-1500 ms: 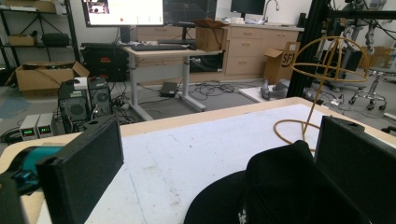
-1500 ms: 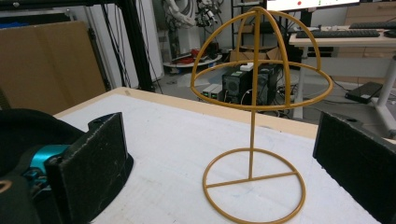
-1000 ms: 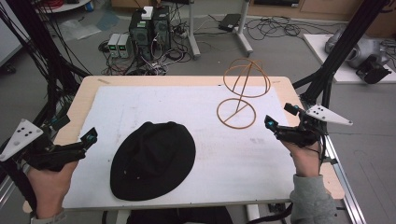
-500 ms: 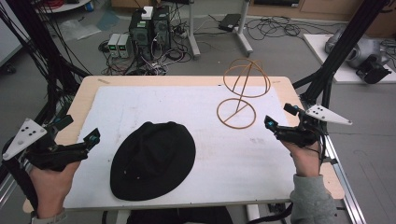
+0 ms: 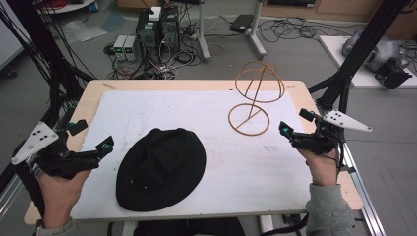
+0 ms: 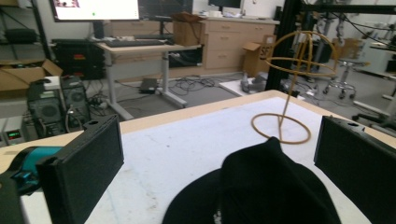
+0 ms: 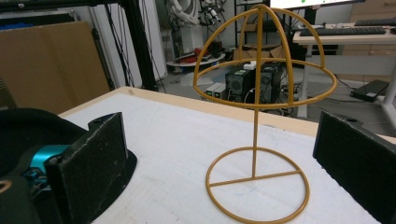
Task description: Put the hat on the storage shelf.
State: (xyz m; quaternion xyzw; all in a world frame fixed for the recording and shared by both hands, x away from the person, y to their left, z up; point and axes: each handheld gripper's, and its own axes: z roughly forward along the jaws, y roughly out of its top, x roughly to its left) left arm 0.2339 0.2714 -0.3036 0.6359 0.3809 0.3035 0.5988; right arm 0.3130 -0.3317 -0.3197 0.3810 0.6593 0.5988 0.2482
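Observation:
A black brimmed hat (image 5: 161,167) lies flat on the white board, near the front and left of centre. A gold wire hat stand (image 5: 252,105) stands upright at the back right, with a ring base and a dome top. My left gripper (image 5: 92,136) hovers open just left of the hat, jaws wide apart and empty. In the left gripper view the hat (image 6: 261,186) sits low between the jaws, with the stand (image 6: 299,70) beyond. My right gripper (image 5: 295,122) is open right of the stand's base. The right gripper view faces the stand (image 7: 256,116), with the hat (image 7: 28,126) at its left.
The white board (image 5: 147,113) covers most of a wooden table (image 5: 88,98). Black frame posts (image 5: 344,78) rise by the right edge and at the far left. Computer towers (image 5: 157,29) and cables sit on the floor behind the table.

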